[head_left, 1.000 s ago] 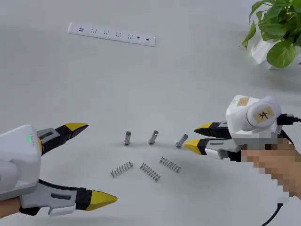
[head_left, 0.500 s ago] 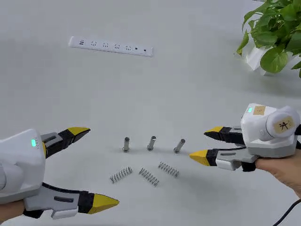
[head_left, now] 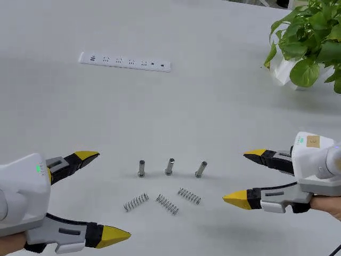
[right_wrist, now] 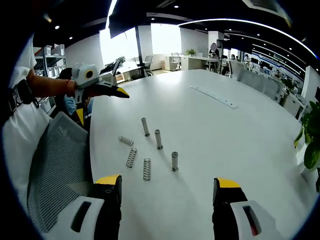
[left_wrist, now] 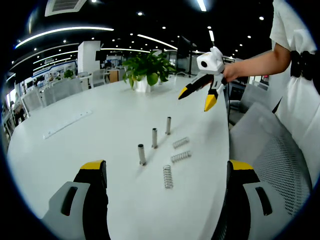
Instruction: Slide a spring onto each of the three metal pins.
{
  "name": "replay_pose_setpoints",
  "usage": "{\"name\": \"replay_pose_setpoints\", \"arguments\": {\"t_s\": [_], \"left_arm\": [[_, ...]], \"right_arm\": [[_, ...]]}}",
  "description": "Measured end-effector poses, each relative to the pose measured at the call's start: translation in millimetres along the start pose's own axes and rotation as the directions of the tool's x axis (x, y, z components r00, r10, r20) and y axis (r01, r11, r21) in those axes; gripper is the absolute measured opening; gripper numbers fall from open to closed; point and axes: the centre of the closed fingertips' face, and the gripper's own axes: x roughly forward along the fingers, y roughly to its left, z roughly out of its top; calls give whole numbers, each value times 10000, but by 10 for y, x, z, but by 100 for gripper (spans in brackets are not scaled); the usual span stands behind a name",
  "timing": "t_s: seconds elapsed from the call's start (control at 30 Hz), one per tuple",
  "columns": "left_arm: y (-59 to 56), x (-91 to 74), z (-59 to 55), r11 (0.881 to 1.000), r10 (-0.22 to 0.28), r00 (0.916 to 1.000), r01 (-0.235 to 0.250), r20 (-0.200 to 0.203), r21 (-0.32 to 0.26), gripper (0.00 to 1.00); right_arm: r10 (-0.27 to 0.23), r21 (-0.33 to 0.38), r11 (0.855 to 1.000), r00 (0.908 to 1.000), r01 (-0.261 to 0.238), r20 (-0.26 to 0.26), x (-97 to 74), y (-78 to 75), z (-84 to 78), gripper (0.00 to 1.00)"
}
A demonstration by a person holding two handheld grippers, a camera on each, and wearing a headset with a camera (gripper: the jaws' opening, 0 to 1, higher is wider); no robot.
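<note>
- Desk [head_left: 224,106]: a broad pale grey top that takes up nearly the whole head view and carries all the task parts.
- Potted plant [head_left: 306,37]: green leaves in a white pot, upper right corner of the head view, well apart from the parts.
- Left tongs [head_left: 114,193]: lower left of the head view, white body, black jaws with yellow tips. The jaws are spread wide and grasp nothing. The tips point toward frame centre, well short of the pins and springs.
- Right tongs [head_left: 234,176]: lower right edge of the head view, same build. The jaws are also spread wide and grasp nothing. In the left gripper view they hang clear above the desk, beyond the far end of the pin row.
- Power strip [head_left: 124,62]: long and white, lying flat at upper left of the head view, far from the parts.
- Pins: three short metal pins stand upright in a row at lower centre of the head view, between the two tongs: left-hand pin [head_left: 141,168], middle pin [head_left: 170,166], right-hand pin [head_left: 201,169]. They are spaced apart and do not touch.
- Springs: three small coils lie flat on the desk in a loose row just below the pins: left-hand spring [head_left: 136,201], middle spring [head_left: 167,204], right-hand spring [head_left: 189,196]. Each lies apart from the pins and from the others.
</note>
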Motion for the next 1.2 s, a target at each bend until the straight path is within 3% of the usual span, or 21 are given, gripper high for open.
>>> {"name": "replay_pose_setpoints", "arguments": {"t_s": [0.4,0.7,0.97,1.03,1.13,1.2], "left_arm": [[12,-7,-51,9999,110,9997,-111,-221,-26,99],[89,-6,-92,9995,329,9984,-328,-460,20,95],[171,42,-216,9981,587,9919,-566,-1125,223,85],[175,63,-291,9981,620,9859,-610,-1556,110,81],[172,112,-318,9981,598,9854,-568,-1597,233,76],[153,126,-389,9986,503,9791,-524,-1969,-55,71]], "right_arm": [[307,-132,9995,9986,-301,439,-84,36,-135,92],[487,-170,9987,9974,-479,535,-92,84,-150,94],[505,-103,9987,9966,-499,647,-82,112,-157,93],[501,-94,9987,9966,-496,651,-75,110,-169,93],[470,-35,9989,9965,-469,687,-77,104,-180,92],[444,-7,9990,9965,-445,714,-85,96,-182,92]]}}
